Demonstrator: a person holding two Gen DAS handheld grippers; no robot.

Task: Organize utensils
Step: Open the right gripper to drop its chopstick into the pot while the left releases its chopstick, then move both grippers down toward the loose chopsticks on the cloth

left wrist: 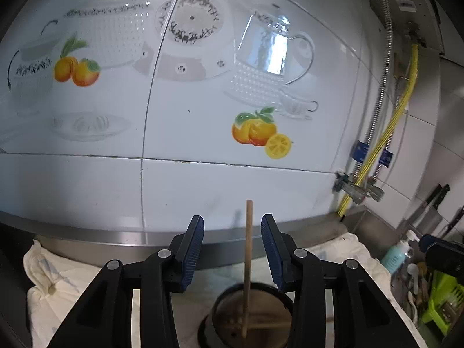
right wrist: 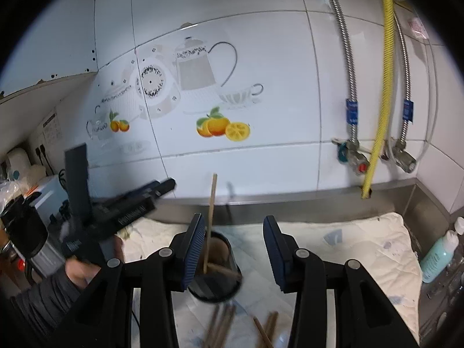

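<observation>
A dark round utensil holder (left wrist: 252, 316) stands on a white cloth (left wrist: 58, 278). A wooden chopstick (left wrist: 248, 261) stands upright in it, leaning on the rim. My left gripper (left wrist: 232, 249) is open and empty, just above and behind the holder. In the right wrist view the holder (right wrist: 216, 269) with the chopstick (right wrist: 210, 217) sits below my open, empty right gripper (right wrist: 235, 249). Several loose wooden chopsticks (right wrist: 223, 327) lie on the cloth in front of the holder. The left gripper (right wrist: 116, 211) shows blurred at the left.
A tiled wall with fruit and teapot decals (left wrist: 261, 130) stands close behind. Metal and yellow hoses (right wrist: 377, 87) run down at the right. A teal bottle (right wrist: 438, 255) stands at the right edge. Knives (left wrist: 432, 206) and a green rack (left wrist: 440, 301) are at the far right.
</observation>
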